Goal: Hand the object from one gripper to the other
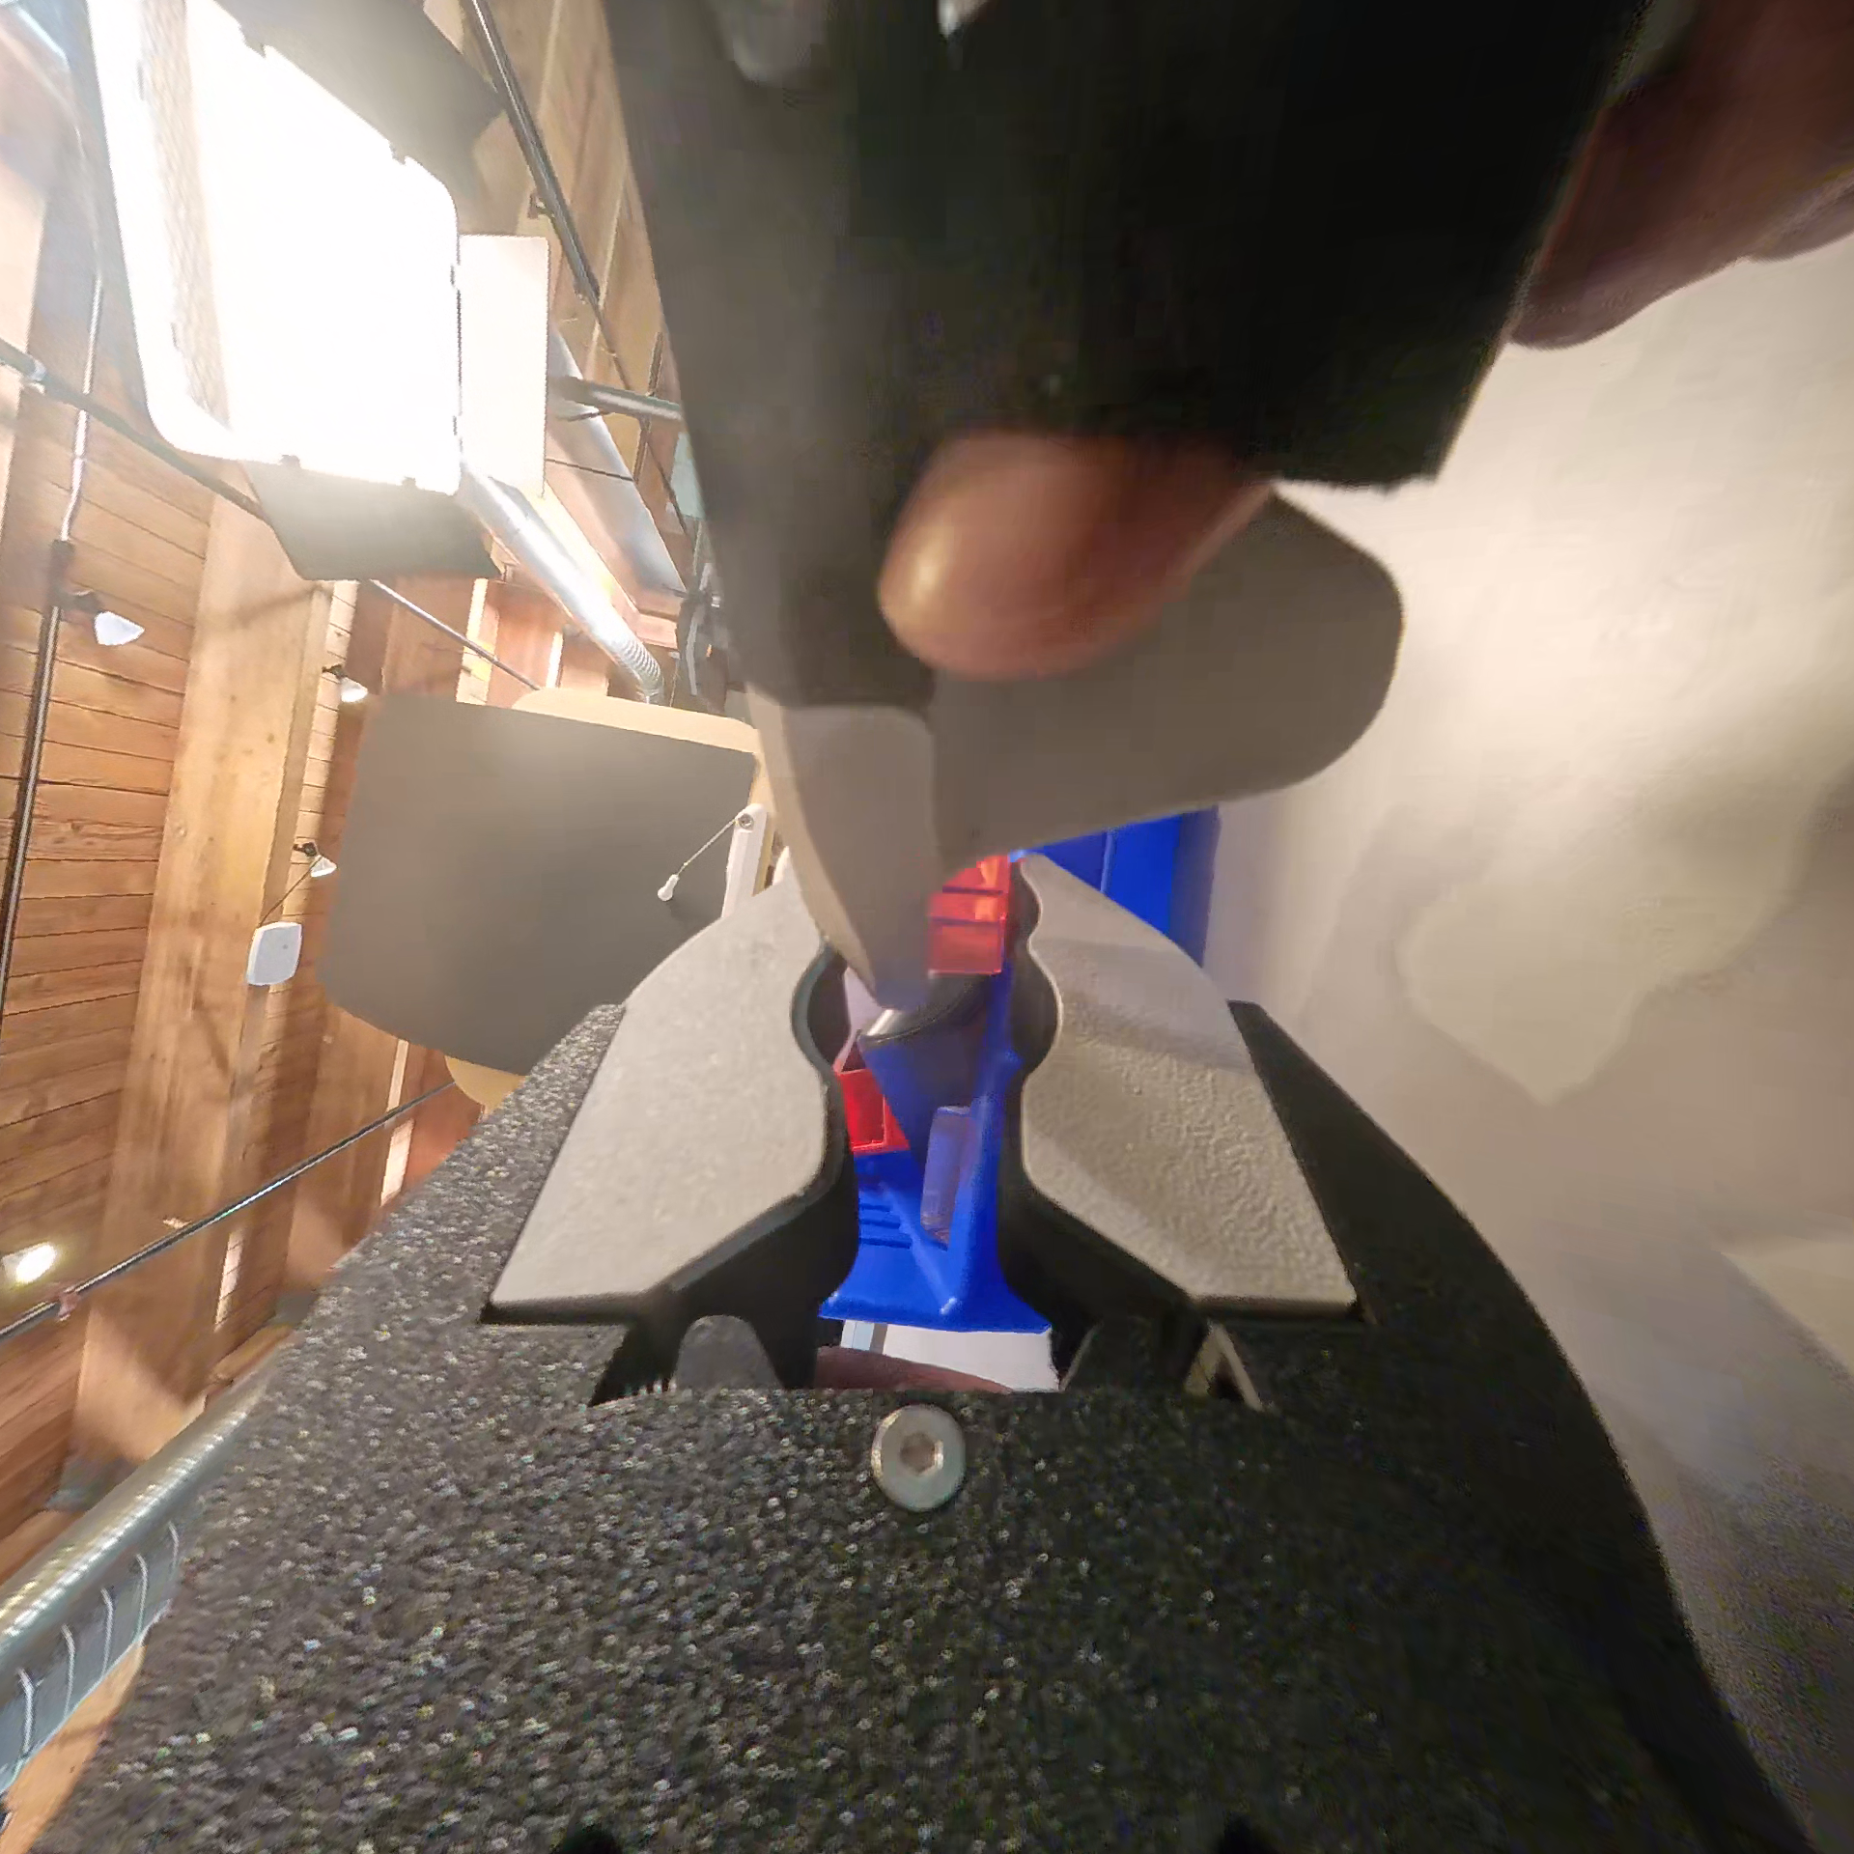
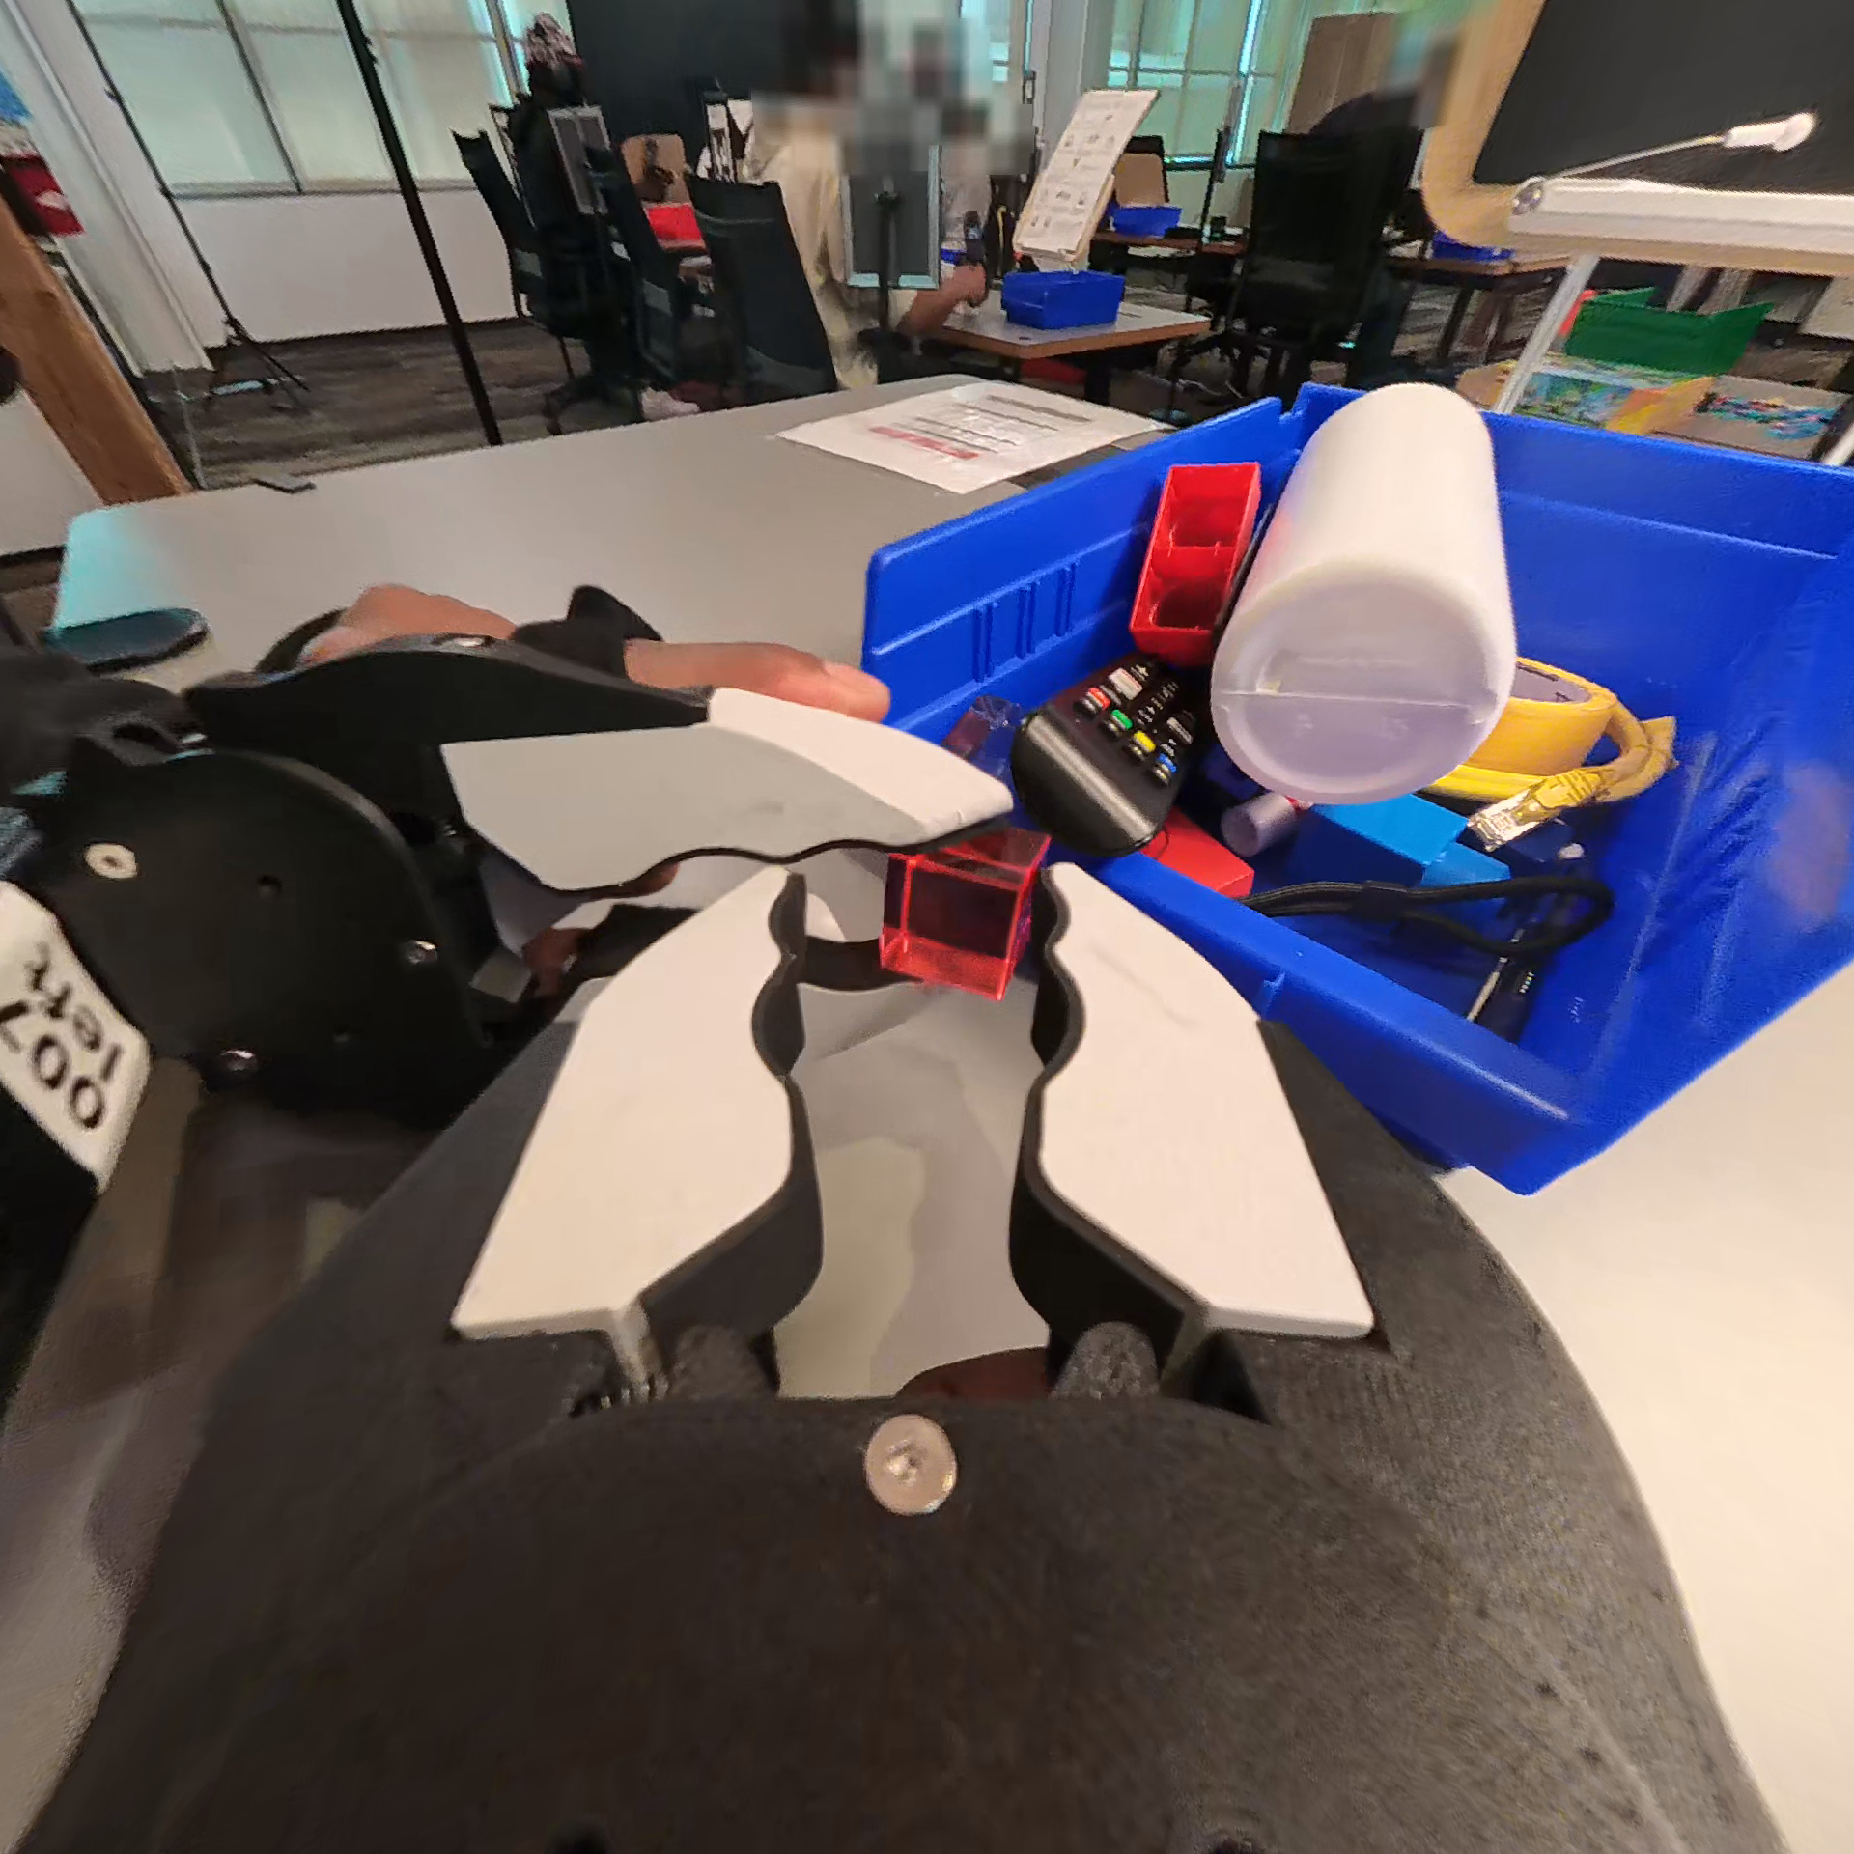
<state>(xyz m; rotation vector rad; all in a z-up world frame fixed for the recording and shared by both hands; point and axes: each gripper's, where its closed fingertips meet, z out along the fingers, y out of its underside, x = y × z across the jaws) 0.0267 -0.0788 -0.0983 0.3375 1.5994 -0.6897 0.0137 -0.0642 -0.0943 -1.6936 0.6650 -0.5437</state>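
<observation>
- Left wrist view: the left gripper has pale grey, matt fingers with wavy inner edges, set in a black, grainy body.
- Its fingertips stand a little apart, and the red cube appears to be clamped between them. Only part of the clear, glossy cube shows.
- The right gripper reaches in from above. One smooth grey finger covers the rest of the cube, and a person's thumb rests on the gripper's black shell.
- Blue moulded plastic of the bin fills the gap behind the fingers.
- Right wrist view: the right gripper holds its fingers spread to either side of the red cube. There is a clear gap on the cube's left side.
- The left gripper enters side-on from the left. Its upper finger lies on the cube's top face and its lower finger is hidden.
- The cube hangs above the grey worktop, just beside the blue bin.
- The bin holds a white cylindrical container, a black remote, a red compartment box and a yellow cable.
</observation>
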